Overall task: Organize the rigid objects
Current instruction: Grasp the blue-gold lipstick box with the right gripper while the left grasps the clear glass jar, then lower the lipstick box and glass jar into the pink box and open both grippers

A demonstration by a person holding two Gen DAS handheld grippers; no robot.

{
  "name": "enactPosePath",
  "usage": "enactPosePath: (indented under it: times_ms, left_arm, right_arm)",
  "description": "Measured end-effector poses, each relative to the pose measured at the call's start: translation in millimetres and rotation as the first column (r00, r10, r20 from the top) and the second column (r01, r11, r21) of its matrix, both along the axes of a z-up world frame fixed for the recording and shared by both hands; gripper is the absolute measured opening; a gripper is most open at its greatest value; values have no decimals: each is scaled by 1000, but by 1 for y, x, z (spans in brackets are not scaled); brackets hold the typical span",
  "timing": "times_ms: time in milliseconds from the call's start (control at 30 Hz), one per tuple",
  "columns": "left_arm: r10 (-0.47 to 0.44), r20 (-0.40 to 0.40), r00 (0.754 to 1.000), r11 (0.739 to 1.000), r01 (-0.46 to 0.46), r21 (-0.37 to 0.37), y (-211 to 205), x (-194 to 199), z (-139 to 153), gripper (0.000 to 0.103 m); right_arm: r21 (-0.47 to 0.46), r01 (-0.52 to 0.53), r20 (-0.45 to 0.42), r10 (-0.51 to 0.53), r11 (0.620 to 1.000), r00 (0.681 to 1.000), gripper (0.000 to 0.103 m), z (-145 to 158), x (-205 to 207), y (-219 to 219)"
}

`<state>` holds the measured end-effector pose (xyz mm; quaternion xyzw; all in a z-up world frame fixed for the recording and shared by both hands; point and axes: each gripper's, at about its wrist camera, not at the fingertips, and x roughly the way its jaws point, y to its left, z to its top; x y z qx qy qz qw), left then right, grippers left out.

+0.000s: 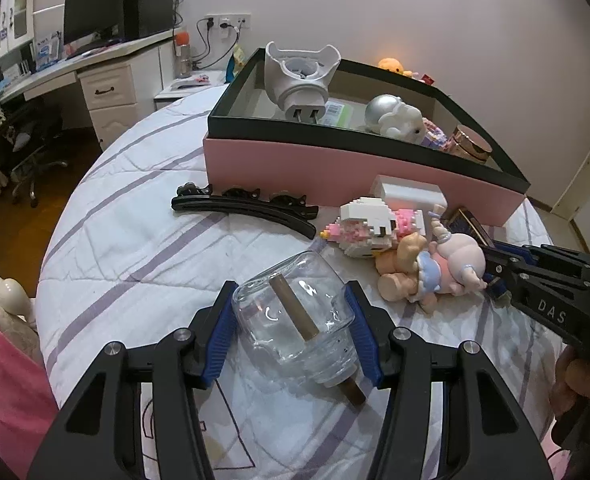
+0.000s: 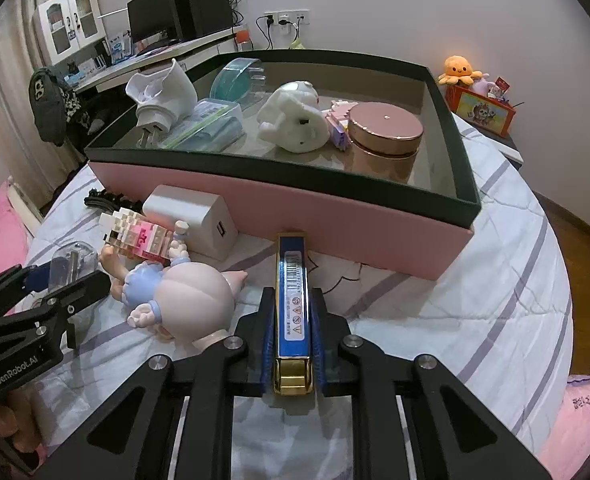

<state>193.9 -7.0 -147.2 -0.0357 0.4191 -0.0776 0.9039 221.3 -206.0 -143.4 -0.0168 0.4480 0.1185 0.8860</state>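
Left tool (image 1: pixel 291 320) grips glass bottle (image 1: pixel 295 312); pink box (image 2: pixel 279 208) holds rose-gold jar (image 2: pixel 387 132).

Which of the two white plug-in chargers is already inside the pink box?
The cup-shaped plug adapter with exposed prongs, at the pink box's left end. The plain USB charger block lies outside, on the bedspread.

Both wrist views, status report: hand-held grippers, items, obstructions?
Left hand-held gripper shut on glass bottle. Right hand-held gripper shut on blue-gold case. Doll between them, pink box ahead.
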Motion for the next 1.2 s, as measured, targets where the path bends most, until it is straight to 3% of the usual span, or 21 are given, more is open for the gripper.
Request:
enactPosePath:
  times_ms: [267, 833, 1200]
  left_arm:
    - [-17, 21, 1000, 1000, 17, 1, -3, -8, 11, 54]
    - [-35, 115, 993, 999, 36, -11, -5, -14, 57, 54]
    - [-34, 274, 961, 999, 33, 8, -13, 19, 118, 54]
  right_arm:
    - [80, 36, -4, -36, 996, 999, 16, 8, -7, -19]
    - [112, 8, 90, -19, 994, 996, 16, 56, -19, -12]
    - [112, 7, 209, -30, 994, 978, 16, 106, 10, -12]
